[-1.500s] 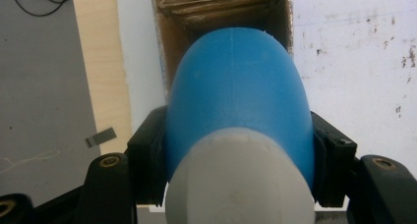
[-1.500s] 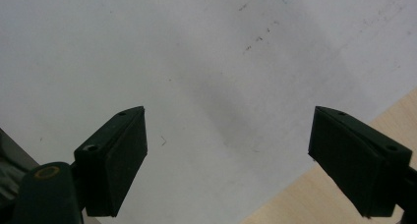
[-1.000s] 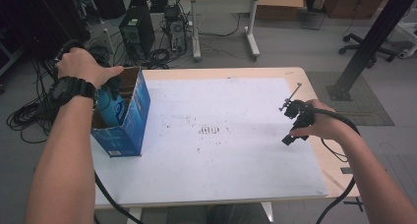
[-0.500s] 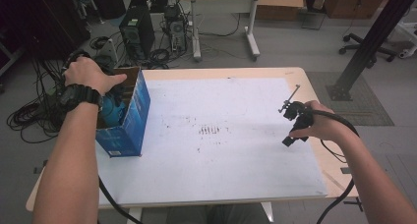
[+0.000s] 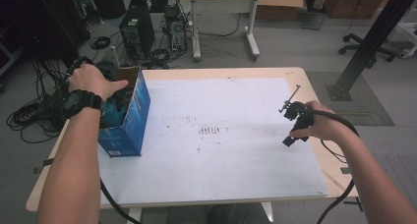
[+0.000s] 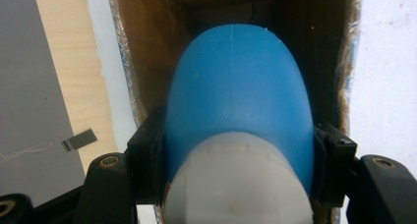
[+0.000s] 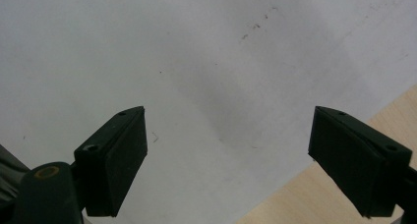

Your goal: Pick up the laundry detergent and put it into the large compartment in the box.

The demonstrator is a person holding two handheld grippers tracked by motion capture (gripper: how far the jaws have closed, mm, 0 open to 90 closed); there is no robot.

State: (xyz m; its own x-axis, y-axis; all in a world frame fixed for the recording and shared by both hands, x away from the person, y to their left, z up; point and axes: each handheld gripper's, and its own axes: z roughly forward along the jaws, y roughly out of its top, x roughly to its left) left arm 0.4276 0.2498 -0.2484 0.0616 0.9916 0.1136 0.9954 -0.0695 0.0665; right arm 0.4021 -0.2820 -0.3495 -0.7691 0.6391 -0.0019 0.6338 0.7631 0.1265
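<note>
Left gripper down inside blue box at desk's left edge, fingers pinching blue-and-white bottle from both sides. Likely lifting out: pull straight up, clear cardboard walls, keep squeeze steady. Right gripper hovers over white sheet at right, fingers spread wide, empty.

The high view is evenly, rather dimly lit, with the far left corner left in deep shadow. Soft shadows are cast on the white sheet. In the left gripper view, the near blue object is rendered blurred, without glare.
</note>
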